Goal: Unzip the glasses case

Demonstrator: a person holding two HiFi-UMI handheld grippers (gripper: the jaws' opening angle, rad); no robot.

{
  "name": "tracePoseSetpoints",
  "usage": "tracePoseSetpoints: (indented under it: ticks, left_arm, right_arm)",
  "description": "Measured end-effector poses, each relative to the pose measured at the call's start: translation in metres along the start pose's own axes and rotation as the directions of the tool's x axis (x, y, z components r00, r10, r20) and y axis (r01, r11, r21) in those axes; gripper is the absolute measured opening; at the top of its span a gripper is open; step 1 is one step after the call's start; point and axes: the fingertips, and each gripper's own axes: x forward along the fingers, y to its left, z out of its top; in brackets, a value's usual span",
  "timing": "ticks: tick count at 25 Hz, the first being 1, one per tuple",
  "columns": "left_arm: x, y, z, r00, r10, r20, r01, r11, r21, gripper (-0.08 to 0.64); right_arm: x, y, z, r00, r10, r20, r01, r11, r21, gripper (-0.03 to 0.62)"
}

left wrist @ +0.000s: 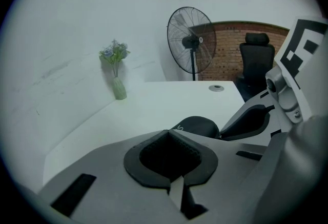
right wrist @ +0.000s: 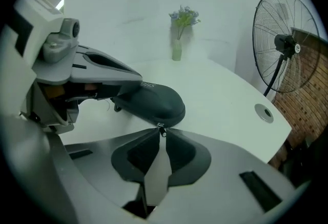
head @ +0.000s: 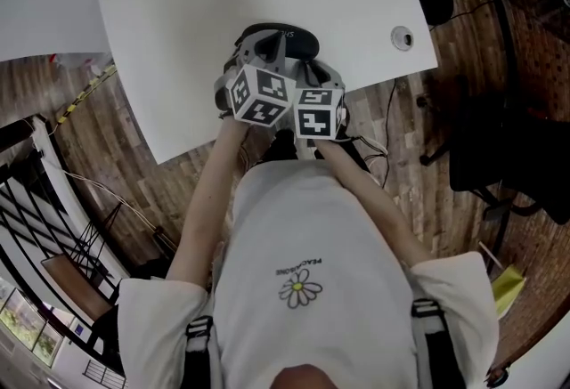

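A dark zipped glasses case (head: 287,39) lies on the white table (head: 178,13) near its front edge. My left gripper (left wrist: 170,134) is shut, its tips at the case (left wrist: 198,126); the right gripper view shows its fingers (right wrist: 105,72) lying over the case's left end, and I cannot tell whether they pinch anything. My right gripper (right wrist: 161,134) points at the case's near end (right wrist: 154,102). Its jaws stand a narrow gap apart. The small zipper pull (right wrist: 161,129) sits right at their tips. Both marker cubes (head: 261,95) hide the jaws from the head view.
A small vase of flowers (right wrist: 178,38) stands at the table's far side. A round cable hole (head: 403,38) sits near the right corner. A standing fan (left wrist: 190,43) and a black office chair (left wrist: 256,61) are beyond the table's right edge.
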Motion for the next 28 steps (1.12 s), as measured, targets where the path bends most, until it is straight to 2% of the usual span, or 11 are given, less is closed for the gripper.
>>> tracePoseSetpoints:
  ticks: [2,5,9,14,19,24,26,28]
  left_arm:
    - [-0.001,0.001,-0.001,1.0,-0.007,0.005,0.007,1.0,0.009,0.014]
    - [-0.001,-0.001,-0.002,1.0,-0.017,0.013,0.017,1.0,0.015,0.014]
    - [-0.001,-0.002,-0.001,0.999,-0.024,0.024,0.023,1.0,0.009,0.014]
    - [-0.004,-0.002,-0.002,0.999,-0.016,0.041,0.016,1.0,0.01,0.014]
    - [-0.002,-0.006,-0.001,0.999,-0.021,0.037,0.02,0.999,0.027,0.014]
    - [-0.005,-0.008,-0.006,0.999,-0.019,0.039,0.018,1.0,0.023,0.012]
    - [-0.005,-0.009,-0.006,0.999,-0.007,0.044,0.007,1.0,0.003,0.012]
    - [-0.005,-0.009,-0.006,0.999,-0.012,0.036,0.013,0.999,-0.037,0.012]
  right_arm:
    - [-0.004,-0.001,-0.002,1.0,-0.028,-0.003,0.028,1.0,-0.007,0.02]
    - [-0.005,-0.002,-0.005,0.999,-0.047,-0.015,0.047,0.999,-0.013,0.018]
    - [-0.004,0.001,-0.002,1.0,-0.015,0.002,0.015,0.999,-0.033,0.008]
    - [-0.006,0.003,-0.002,0.998,0.056,-0.012,-0.056,0.998,0.015,0.006]
    - [-0.008,-0.009,-0.002,0.997,0.075,-0.034,-0.075,0.997,-0.001,0.006]
    - [0.006,-0.035,0.001,0.994,0.091,-0.067,-0.096,0.993,-0.075,0.006]
    - [0.011,-0.037,0.003,0.988,0.128,-0.09,-0.143,0.973,-0.182,0.006]
    - [0.011,-0.035,0.002,0.976,0.183,-0.116,-0.209,0.937,-0.281,0.006]
